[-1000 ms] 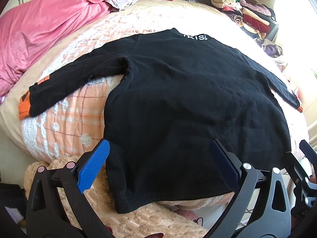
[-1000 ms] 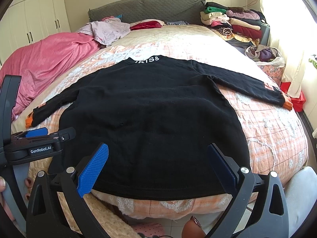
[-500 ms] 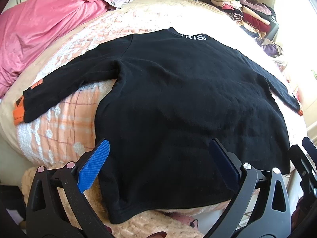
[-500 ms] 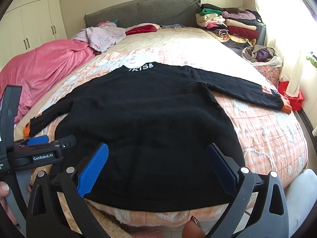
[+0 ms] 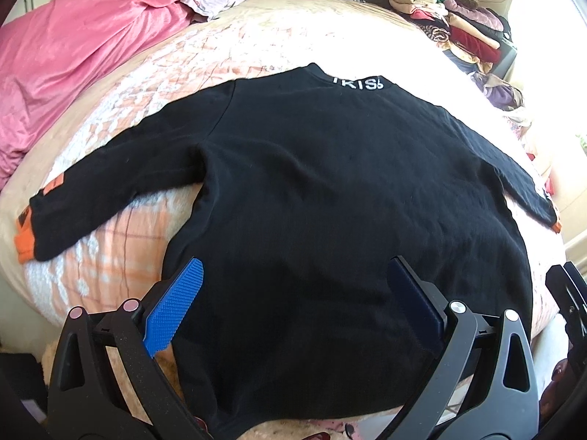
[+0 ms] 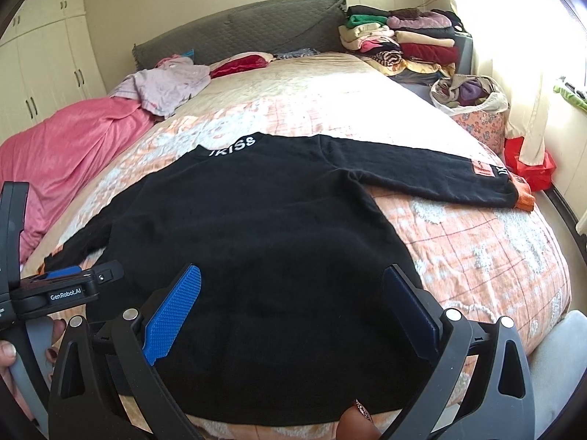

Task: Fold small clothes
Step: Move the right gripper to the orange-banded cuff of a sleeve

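A black long-sleeved sweater [image 5: 330,190] [image 6: 256,227] lies flat on the bed, back up, white lettering at its collar [image 5: 357,83], both sleeves spread out with orange cuffs [image 5: 24,234] [image 6: 522,198]. My left gripper [image 5: 293,293] hovers open over the hem's left part, nothing between its blue fingers. My right gripper [image 6: 291,293] is open above the hem's right part. The left gripper's body also shows at the left edge of the right wrist view, held by a hand [image 6: 7,352].
The bed has an orange-and-white checked quilt [image 6: 477,249]. A pink blanket [image 5: 66,55] covers its left side. Loose clothes [image 6: 168,84] lie by the grey headboard [image 6: 238,25]. Stacked folded clothes [image 6: 400,42] and a bag of clothes [image 6: 469,95] stand at the right.
Both grippers have moved forward over the sweater's hem, so the sweater looks closer and larger. The jaws stay open and the sweater has not moved.
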`<state>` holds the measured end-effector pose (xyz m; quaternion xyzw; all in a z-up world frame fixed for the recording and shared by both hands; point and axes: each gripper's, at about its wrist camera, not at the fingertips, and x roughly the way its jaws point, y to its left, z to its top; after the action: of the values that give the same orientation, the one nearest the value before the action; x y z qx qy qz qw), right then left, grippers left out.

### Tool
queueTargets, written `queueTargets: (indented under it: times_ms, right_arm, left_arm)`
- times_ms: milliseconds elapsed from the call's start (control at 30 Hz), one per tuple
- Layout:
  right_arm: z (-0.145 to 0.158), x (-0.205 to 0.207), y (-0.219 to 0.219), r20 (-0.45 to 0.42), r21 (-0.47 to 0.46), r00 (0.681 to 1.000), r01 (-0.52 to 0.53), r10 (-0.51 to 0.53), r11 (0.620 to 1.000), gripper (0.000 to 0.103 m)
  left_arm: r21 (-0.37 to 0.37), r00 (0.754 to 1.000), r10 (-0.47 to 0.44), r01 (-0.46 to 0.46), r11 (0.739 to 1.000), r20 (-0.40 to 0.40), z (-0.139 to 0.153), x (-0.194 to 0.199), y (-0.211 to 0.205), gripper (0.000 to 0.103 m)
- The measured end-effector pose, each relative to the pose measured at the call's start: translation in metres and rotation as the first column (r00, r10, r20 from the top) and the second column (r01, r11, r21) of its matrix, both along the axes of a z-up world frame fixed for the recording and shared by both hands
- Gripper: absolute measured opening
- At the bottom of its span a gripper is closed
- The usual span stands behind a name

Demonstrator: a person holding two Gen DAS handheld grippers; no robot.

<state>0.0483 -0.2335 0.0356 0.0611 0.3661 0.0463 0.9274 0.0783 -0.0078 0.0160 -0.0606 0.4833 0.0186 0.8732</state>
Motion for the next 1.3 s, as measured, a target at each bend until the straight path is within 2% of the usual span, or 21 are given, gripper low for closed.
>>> queueTargets:
  times_ms: [433, 767, 1067, 1300]
  right_arm:
    - [-0.004, 0.031, -0.031, -0.028, 0.029, 0.996, 0.083, -0.083, 0.996, 0.099]
    - [-0.007, 0.059, -0.069, -0.045, 0.064, 0.980, 0.195, -0.193, 0.979, 0.099]
    - [-0.015, 0.083, -0.110, -0.085, 0.111, 0.952, 0.301, -0.293, 0.947, 0.099]
    - [-0.030, 0.099, -0.155, -0.131, 0.150, 0.902, 0.429, -0.412, 0.891, 0.099]
  left_arm:
    - [0.011, 0.998, -0.053, 0.052, 0.999, 0.017, 0.012, 0.043, -0.016, 0.094]
    - [-0.001, 0.998, -0.070, 0.070, 0.998, 0.008, 0.014, 0.073, -0.024, 0.094]
    - [-0.006, 0.998, -0.066, 0.066, 0.998, -0.003, 0.012, 0.098, -0.023, 0.094]
    - [-0.039, 0.998, -0.068, 0.067, 0.997, -0.012, 0.009, 0.119, -0.019, 0.094]
